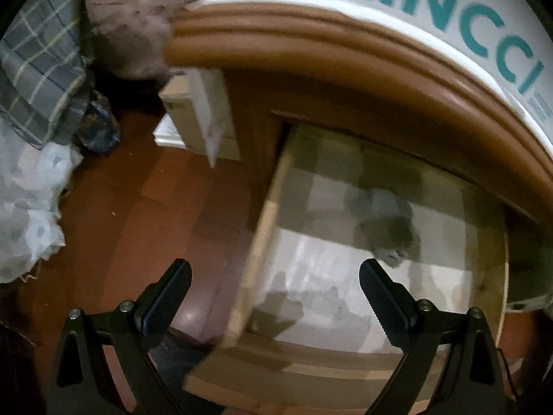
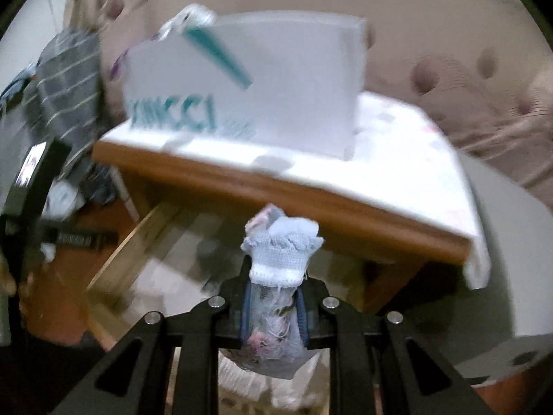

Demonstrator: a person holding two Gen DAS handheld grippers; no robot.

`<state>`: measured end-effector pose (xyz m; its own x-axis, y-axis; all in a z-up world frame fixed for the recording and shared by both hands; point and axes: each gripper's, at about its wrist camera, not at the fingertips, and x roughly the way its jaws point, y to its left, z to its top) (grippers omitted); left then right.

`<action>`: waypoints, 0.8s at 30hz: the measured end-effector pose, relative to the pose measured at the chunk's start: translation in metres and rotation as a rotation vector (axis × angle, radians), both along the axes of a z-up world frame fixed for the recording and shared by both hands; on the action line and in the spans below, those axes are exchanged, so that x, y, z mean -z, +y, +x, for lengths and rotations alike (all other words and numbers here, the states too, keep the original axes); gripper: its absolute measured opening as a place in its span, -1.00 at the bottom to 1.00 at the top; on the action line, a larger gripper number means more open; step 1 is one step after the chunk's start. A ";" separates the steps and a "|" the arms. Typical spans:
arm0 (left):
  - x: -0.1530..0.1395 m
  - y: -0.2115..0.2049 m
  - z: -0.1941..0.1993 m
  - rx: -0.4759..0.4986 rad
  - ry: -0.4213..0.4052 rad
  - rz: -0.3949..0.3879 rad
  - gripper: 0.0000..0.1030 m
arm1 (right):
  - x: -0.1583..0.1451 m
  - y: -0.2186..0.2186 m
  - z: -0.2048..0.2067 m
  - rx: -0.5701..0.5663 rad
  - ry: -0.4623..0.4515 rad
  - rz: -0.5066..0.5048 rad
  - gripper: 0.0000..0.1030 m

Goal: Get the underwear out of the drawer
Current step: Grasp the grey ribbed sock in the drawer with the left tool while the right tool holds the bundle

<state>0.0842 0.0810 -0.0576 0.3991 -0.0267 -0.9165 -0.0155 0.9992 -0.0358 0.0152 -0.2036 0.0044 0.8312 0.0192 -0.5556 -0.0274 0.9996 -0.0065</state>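
Underwear point(image 2: 276, 252), a soft pale-blue knit bundle with a ruffled edge and white band, sits pinched in the narrow right gripper point(image 2: 273, 311) above the open wooden drawer point(image 1: 255, 242). Left gripper point(image 1: 274, 297) hangs wide and empty over the drawer's checked liner.

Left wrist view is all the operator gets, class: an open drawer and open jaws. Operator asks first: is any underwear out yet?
Observer: Yes, the right hand-held gripper is shut on a pale blue underwear bundle.
Operator: Is it clear of the drawer?
Observer: It is held above the drawer, in front of the wooden tabletop edge.
Operator: What stands on top?
Observer: A white box with teal lettering.
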 end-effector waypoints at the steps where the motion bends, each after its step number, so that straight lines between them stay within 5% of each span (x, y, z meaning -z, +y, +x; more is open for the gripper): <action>1: 0.002 -0.004 -0.001 -0.004 0.000 -0.005 0.88 | -0.006 -0.005 -0.004 0.025 -0.031 0.004 -0.60; 7: 0.015 -0.031 0.001 -0.020 0.071 -0.046 0.88 | -0.025 -0.035 -0.021 0.161 -0.145 0.005 -0.60; 11: 0.029 -0.044 0.008 -0.138 0.142 -0.207 0.83 | -0.031 -0.056 -0.024 0.209 -0.168 0.079 -0.60; 16: 0.042 -0.060 0.018 -0.262 0.166 -0.257 0.59 | -0.030 -0.078 -0.027 0.247 -0.179 0.133 -0.60; 24: 0.079 -0.055 0.023 -0.532 0.255 -0.440 0.41 | -0.032 -0.104 -0.027 0.269 -0.178 0.226 -0.60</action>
